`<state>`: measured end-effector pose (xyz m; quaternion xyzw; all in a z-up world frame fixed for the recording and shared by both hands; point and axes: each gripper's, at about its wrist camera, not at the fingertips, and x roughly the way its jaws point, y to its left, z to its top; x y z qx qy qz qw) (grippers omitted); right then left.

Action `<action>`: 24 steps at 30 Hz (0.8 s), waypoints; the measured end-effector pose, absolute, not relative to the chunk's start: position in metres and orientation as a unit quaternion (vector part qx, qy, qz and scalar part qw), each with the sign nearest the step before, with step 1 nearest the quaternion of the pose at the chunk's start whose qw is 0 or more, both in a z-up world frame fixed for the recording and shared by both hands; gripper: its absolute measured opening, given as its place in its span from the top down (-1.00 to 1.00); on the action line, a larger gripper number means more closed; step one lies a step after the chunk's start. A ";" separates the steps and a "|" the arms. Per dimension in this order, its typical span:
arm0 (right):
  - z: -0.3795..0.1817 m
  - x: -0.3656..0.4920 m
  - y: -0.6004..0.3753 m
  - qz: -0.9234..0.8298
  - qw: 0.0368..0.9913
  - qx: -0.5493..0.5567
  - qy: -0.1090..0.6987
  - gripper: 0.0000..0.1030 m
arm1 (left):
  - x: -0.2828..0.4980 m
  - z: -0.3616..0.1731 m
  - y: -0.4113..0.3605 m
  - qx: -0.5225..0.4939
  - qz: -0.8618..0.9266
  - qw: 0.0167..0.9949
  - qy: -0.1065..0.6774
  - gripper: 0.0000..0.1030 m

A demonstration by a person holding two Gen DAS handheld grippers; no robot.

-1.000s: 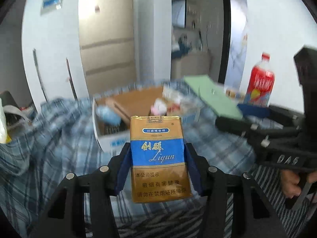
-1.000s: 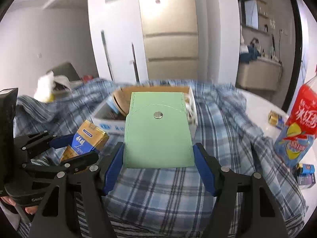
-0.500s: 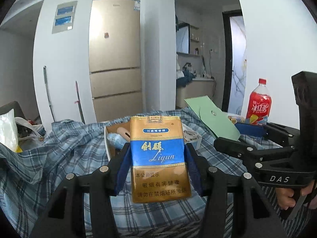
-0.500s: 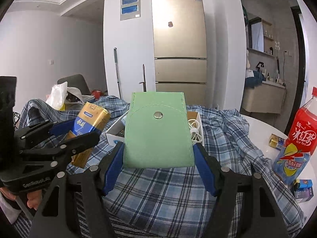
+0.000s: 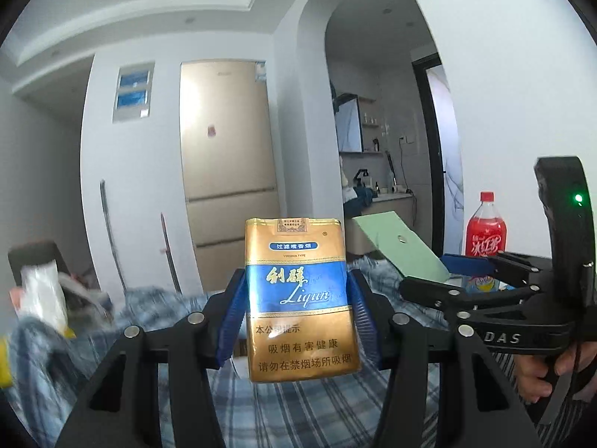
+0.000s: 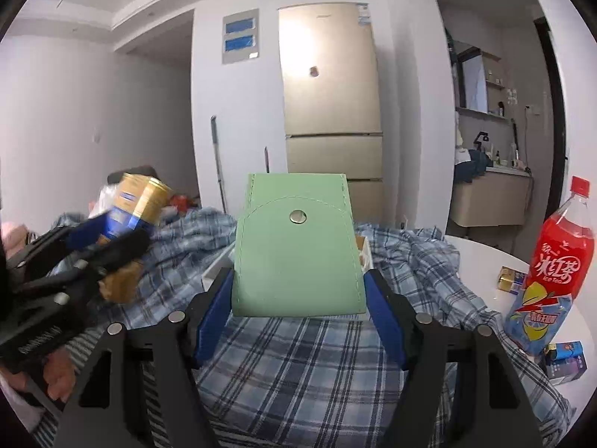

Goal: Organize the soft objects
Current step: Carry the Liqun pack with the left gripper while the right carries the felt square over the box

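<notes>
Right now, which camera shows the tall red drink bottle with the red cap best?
The right wrist view: the tall red drink bottle stands close and sharp beside the checked cloth. In the left wrist view the bottle is farther off, its bottom hidden behind the right gripper.

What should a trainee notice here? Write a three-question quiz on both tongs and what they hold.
1. True or false: the left tongs are shut on a gold and blue cigarette pack.
2. Which thing do the right tongs grip? A. a red bottle B. a green pouch C. a white cable
3. Fill in: the red drink bottle stands on the ____ side of the right wrist view.

Key:
1. True; the pack stands upright between the blue pads.
2. B; the green pouch, snap button facing the camera, is clamped at its lower sides above the plaid cloth.
3. Right.
</notes>
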<state>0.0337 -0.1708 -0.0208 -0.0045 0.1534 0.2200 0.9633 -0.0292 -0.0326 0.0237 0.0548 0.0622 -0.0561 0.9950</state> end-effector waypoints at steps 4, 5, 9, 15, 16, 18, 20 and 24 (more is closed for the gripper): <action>0.011 0.040 -0.174 0.218 0.967 -0.001 0.128 -0.33 | -0.026 0.050 -0.036 0.064 -0.041 0.997 0.030 -0.08; 0.020 0.043 -0.175 0.217 0.969 0.002 0.119 -0.33 | -0.022 0.061 -0.037 0.065 -0.039 0.997 0.022 -0.08; 0.052 0.056 -0.173 0.209 0.975 0.009 0.082 -0.33 | -0.007 0.089 -0.037 0.058 -0.022 0.998 -0.014 -0.08; 0.072 0.087 -0.156 0.207 0.977 -0.003 0.051 -0.33 | 0.025 0.116 -0.033 0.036 -0.007 0.999 -0.039 -0.08; 0.071 0.093 -0.153 0.202 0.978 -0.006 0.048 -0.33 | 0.030 0.118 -0.032 0.030 -0.004 0.999 -0.040 -0.08; 0.069 0.109 -0.147 0.196 0.979 -0.003 0.049 -0.33 | 0.044 0.120 -0.030 0.012 -0.001 0.999 -0.037 -0.08; 0.065 0.126 -0.143 0.194 0.979 0.005 0.058 -0.33 | 0.062 0.118 -0.026 -0.006 0.004 0.999 -0.032 -0.08; 0.043 0.158 -0.141 0.180 0.980 0.013 0.086 -0.33 | 0.093 0.104 -0.018 -0.035 0.009 0.999 -0.008 -0.08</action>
